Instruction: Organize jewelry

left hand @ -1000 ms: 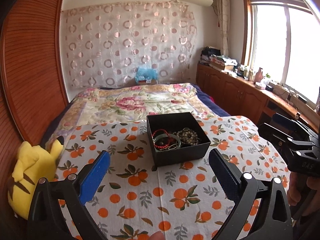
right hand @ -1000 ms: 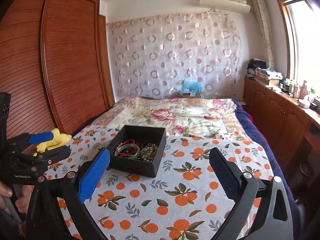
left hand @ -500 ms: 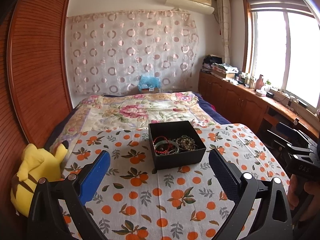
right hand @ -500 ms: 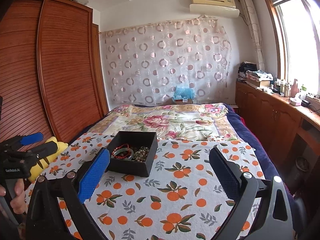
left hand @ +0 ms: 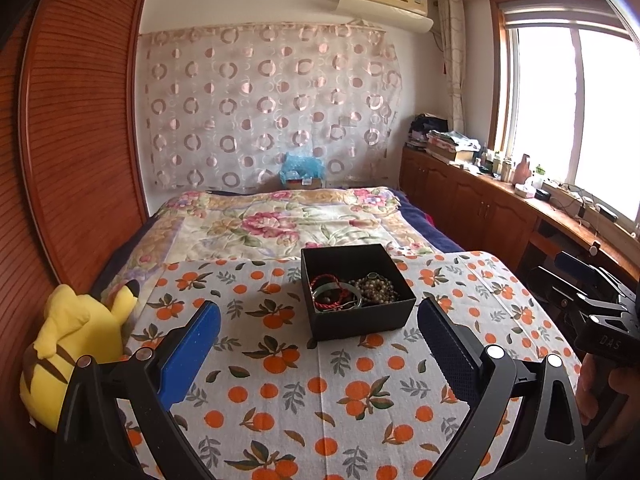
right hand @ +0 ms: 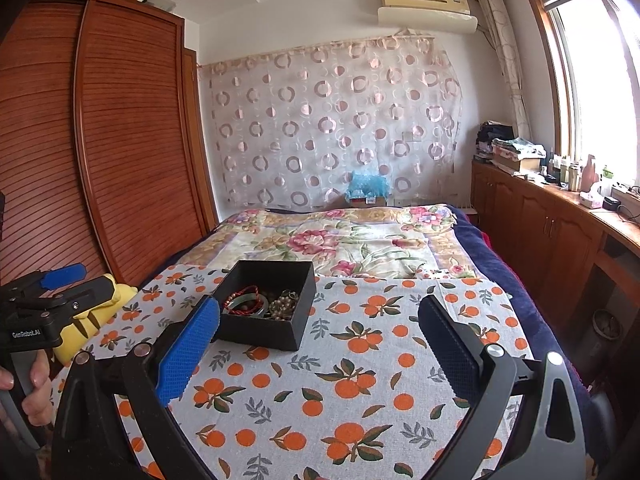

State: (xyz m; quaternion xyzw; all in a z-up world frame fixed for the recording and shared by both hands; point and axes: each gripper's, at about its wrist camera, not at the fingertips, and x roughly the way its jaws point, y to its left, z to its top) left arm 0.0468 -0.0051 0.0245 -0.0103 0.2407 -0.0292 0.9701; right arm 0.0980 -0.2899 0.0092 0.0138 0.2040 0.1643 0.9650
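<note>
A black open box (left hand: 362, 320) (right hand: 260, 334) sits on the orange-print cloth (left hand: 304, 392) (right hand: 360, 380). Inside it lie a red cord bracelet (left hand: 326, 294) (right hand: 240, 300), a pale green bangle (left hand: 352, 300) (right hand: 256, 306) and a heap of brown beads (left hand: 376, 288) (right hand: 284, 300). My left gripper (left hand: 318, 342) is open and empty, short of the box's near wall. My right gripper (right hand: 318, 340) is open and empty, with the box just behind its left fingertip. Each gripper shows at the edge of the other's view, held by a hand.
A yellow plush toy (left hand: 72, 344) (right hand: 92, 316) lies at the cloth's left edge by the wooden wardrobe (left hand: 80, 140). A floral quilt (left hand: 280, 224) covers the bed beyond the cloth. Wooden cabinets (right hand: 552, 232) with clutter line the right wall under the window.
Both grippers have drawn back and tilted up, so the box looks smaller and lower and more wall and ceiling show. Both stay open and empty.
</note>
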